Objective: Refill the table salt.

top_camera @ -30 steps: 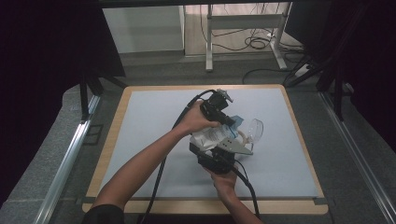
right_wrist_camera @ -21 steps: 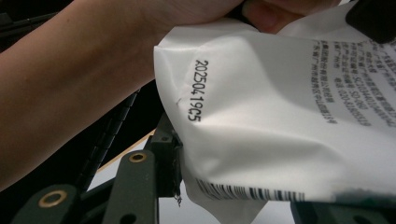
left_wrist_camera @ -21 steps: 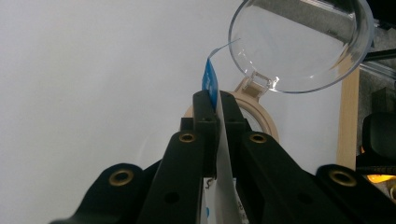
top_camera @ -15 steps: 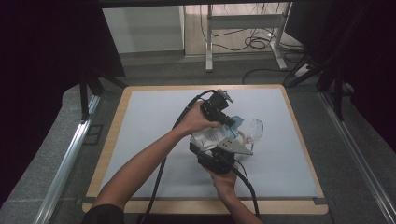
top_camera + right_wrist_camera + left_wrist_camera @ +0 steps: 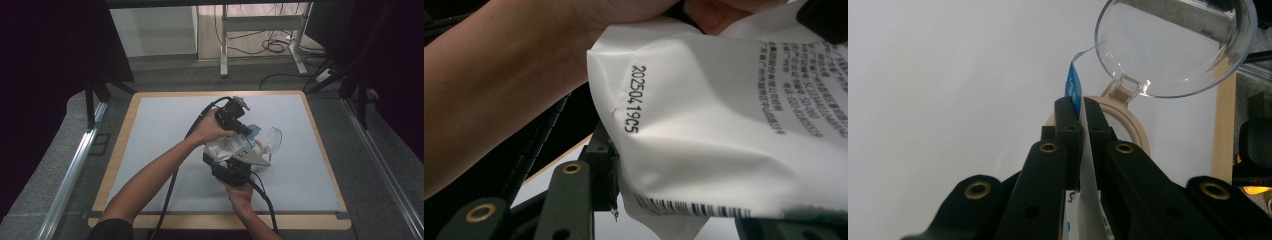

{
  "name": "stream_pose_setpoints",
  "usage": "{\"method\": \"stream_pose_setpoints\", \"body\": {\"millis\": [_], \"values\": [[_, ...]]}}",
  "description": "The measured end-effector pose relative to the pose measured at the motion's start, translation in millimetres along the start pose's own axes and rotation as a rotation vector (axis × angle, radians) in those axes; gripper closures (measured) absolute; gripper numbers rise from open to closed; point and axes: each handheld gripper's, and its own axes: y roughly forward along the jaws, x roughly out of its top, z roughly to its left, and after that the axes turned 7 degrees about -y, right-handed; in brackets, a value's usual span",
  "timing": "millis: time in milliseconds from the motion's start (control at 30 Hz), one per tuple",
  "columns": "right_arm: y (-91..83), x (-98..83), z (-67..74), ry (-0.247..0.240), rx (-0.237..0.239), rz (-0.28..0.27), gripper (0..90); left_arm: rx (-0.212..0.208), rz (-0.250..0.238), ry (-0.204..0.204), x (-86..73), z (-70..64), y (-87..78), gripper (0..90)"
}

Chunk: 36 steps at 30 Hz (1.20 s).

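Left gripper view: left gripper (image 5: 1082, 107) pinches pouch (image 5: 1087, 165) edge.

Wood-edged table (image 5: 150, 102), pale grey mat (image 5: 165, 130), lidded jar (image 5: 265, 145) on it.

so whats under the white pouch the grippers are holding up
Under the white pouch sits a tan-rimmed jar with its clear hinged lid flipped open. The pouch and the left gripper cover most of the opening, so its contents cannot be seen.
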Motion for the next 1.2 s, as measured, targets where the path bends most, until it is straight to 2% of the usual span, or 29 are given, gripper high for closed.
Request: {"method": "stream_pose_setpoints", "body": {"millis": [767, 1200], "values": [[3.1, -6.3, 4.2, -0.008, -0.033, -0.015, 57.4, -0.002, -0.009, 0.011, -2.4, 0.8, 0.1, 89.1], [3.6, -6.5, 3.2, -0.002, -0.036, -0.018, 57.3, 0.007, -0.011, 0.011, -1.2, 0.6, 0.5, 89.1]]}}
